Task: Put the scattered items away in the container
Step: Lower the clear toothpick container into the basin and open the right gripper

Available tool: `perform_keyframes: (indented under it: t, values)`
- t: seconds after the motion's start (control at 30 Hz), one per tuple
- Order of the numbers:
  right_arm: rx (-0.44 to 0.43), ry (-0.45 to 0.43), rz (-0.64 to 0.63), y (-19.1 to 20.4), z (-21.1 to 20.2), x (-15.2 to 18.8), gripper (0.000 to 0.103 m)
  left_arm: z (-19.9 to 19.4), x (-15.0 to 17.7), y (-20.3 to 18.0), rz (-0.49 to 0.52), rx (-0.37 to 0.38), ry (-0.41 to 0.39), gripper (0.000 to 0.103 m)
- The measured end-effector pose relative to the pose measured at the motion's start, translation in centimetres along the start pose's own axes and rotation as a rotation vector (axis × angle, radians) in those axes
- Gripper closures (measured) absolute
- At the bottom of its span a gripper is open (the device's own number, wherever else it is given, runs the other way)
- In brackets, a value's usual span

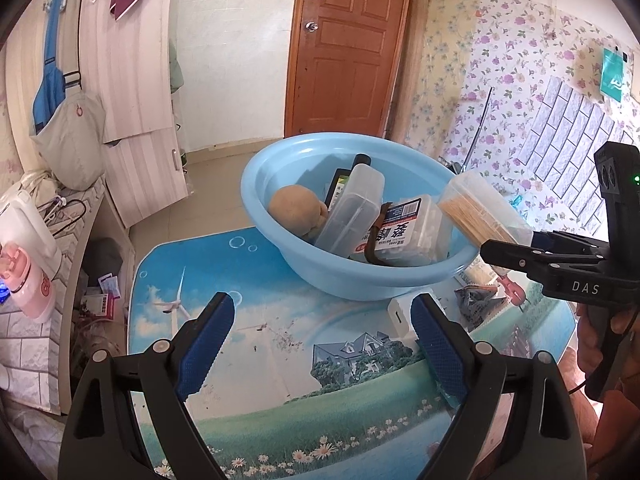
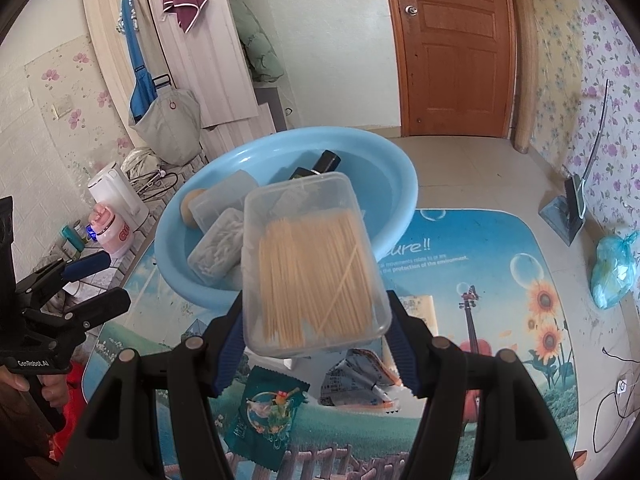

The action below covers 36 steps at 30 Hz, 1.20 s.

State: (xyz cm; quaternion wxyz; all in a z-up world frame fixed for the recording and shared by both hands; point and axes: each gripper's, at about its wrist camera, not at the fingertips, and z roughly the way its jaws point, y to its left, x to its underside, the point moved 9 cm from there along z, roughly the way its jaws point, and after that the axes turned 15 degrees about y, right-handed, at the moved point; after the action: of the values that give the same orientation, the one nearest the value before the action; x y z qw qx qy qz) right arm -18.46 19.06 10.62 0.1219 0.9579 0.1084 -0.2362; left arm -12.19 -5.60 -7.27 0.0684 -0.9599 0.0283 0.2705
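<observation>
Right wrist: toothpick box (image 2: 312, 268) btwn fingers (image 2: 230, 344), above basin (image 2: 400, 168).

Round light-blue plastic basin (image 1: 356, 276) on picture-printed table mat (image 1: 280, 360), at 12 o'clock from left gripper (image 1: 320, 344). In basin: tan sponge ball (image 1: 294, 210) at 9 o'clock, clear lidded box (image 1: 352, 210) centre, labelled swab box (image 1: 408, 232) at 3 o'clock. Clear rectangular toothpick box (image 2: 312, 264) over near rim, between right gripper (image 2: 316, 344) fingers. Green sachet (image 2: 268, 420) and foil wrapper (image 2: 356, 384) on mat beneath.
</observation>
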Motion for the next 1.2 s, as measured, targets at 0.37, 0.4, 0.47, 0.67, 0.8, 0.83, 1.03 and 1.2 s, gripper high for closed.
perform_keyframes:
  t: [0.37,0.4,0.47,0.67,0.8,0.83,1.03,1.2]
  values:
    - [-0.008,-0.003,0.011,-0.4,-0.2,0.5,0.04,0.3,0.8,0.3,-0.002,-0.013,0.017,0.013]
    - [-0.014,-0.004,0.016,-0.4,-0.2,0.4,0.04,0.3,0.8,0.3,-0.001,-0.013,0.018,0.013]
    - [-0.022,-0.021,0.013,-0.3,-0.4,0.2,0.041,0.4,0.8,0.1,0.005,-0.012,0.019,0.013]
    - [0.01,-0.066,-0.037,0.5,-0.6,-1.9,0.042,0.4,0.6,-0.3,0.019,-0.016,0.022,0.013]
    - [-0.004,-0.069,-0.044,1.0,0.3,-3.6,0.042,0.6,0.5,0.2,0.014,-0.022,0.026,0.013]
    - [-0.01,-0.067,-0.042,1.0,0.5,-4.0,0.042,0.7,0.5,0.3,0.011,-0.022,0.028,0.013]
    - [-0.013,-0.057,-0.026,1.8,1.7,-6.6,0.039,1.2,0.5,1.8,-0.026,-0.022,0.038,0.013]
    - [-0.02,-0.098,-0.034,2.4,0.9,-6.9,0.028,1.2,0.4,2.3,-0.042,-0.027,0.035,0.013]
